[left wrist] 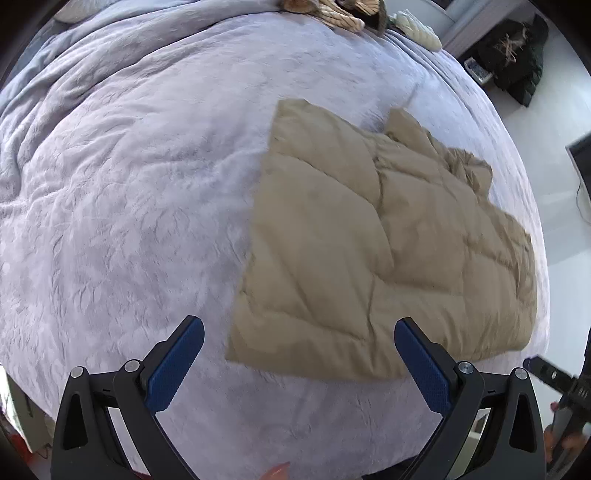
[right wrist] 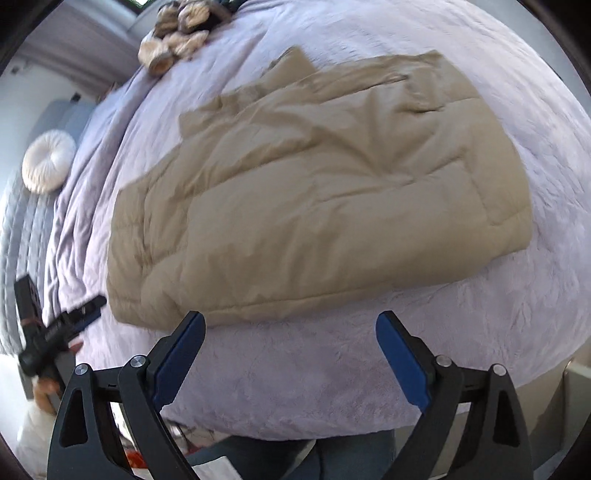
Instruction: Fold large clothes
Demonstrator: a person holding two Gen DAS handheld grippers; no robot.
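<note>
A tan quilted puffer jacket (left wrist: pixel 384 243) lies folded into a rough rectangle on a lavender plush bedspread (left wrist: pixel 129 184). It also shows in the right wrist view (right wrist: pixel 314 199). My left gripper (left wrist: pixel 299 328) is open and empty, held above the jacket's near edge. My right gripper (right wrist: pixel 290 321) is open and empty, held just off the jacket's near edge. The right gripper shows at the lower right of the left wrist view (left wrist: pixel 554 376). The left gripper shows at the lower left of the right wrist view (right wrist: pixel 59 325).
Brown and cream plush toys (right wrist: pixel 177 33) lie at the bed's far end. A round white cushion (right wrist: pixel 48 162) lies beside the bed. Dark clothing (left wrist: pixel 517 62) is heaped on furniture beyond the bed. The bedspread (right wrist: pixel 332 365) drops off at its near edge.
</note>
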